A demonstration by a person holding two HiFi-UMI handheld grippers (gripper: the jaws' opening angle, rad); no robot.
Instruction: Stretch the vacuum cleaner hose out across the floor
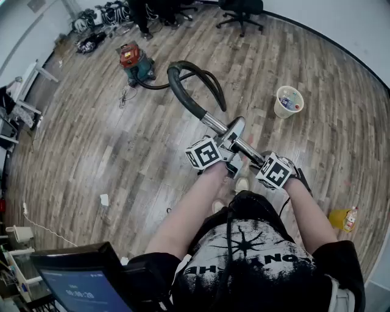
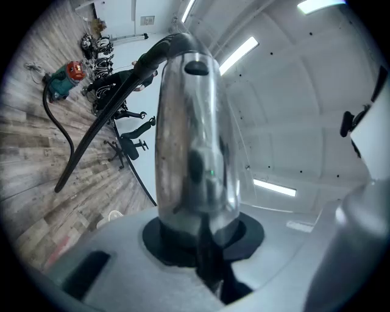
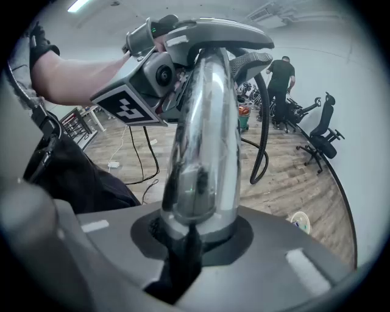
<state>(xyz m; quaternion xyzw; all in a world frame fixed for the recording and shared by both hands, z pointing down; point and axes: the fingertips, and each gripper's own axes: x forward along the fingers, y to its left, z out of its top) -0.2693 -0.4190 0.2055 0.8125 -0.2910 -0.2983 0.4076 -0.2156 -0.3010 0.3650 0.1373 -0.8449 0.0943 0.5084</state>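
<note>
Left tongs (image 2: 204, 234), right tongs (image 3: 198, 234) clamp chrome tube (image 1: 213, 124); hose (image 1: 180, 91) arcs over open floor (image 1: 109, 146).

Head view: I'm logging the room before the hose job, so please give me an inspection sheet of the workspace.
Surface: wood-plank floor.
Job's things: vacuum cleaner far off; black hose arches up to the metal tube, not stretched out.
Clutter: white bucket, yellow container, small white scrap.
Grippers: left gripper and right gripper both clamped on the metal tube.
Cables: white cord at left; black cables.
Surroundings: office chair, gear pile, person standing at back.
</note>
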